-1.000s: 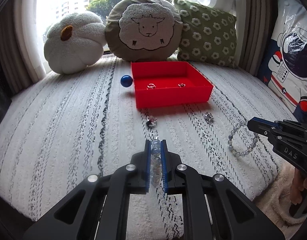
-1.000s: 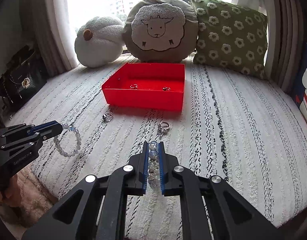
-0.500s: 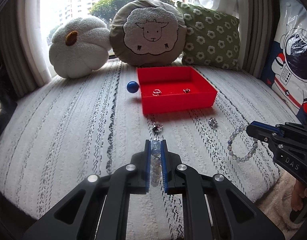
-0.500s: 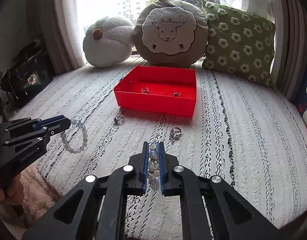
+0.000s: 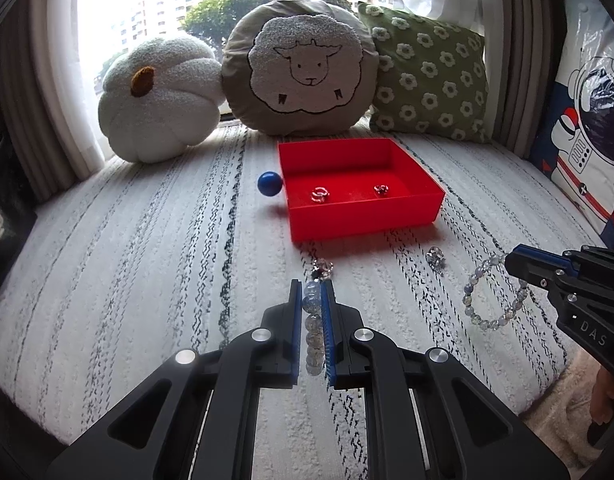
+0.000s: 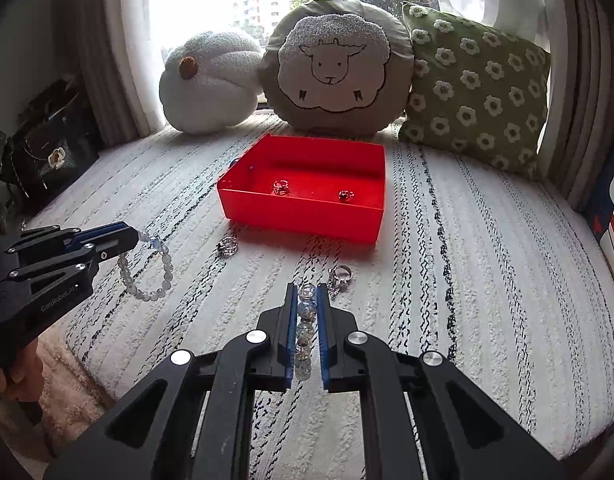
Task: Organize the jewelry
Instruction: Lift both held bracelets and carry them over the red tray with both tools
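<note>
Bracelets [image 5: 312,328] [image 6: 303,328] sit clamped lengthwise between each gripper's blue fingers [image 5: 294,320] [image 6: 322,320].

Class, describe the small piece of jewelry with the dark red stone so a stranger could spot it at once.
Find the red tray on the striped white cover, in front of the sheep cushion. Two small pieces lie on its floor. The piece with the dark red stone is the one nearer the green flowered cushion; its neighbour, the silver ring, shows no colour.
</note>
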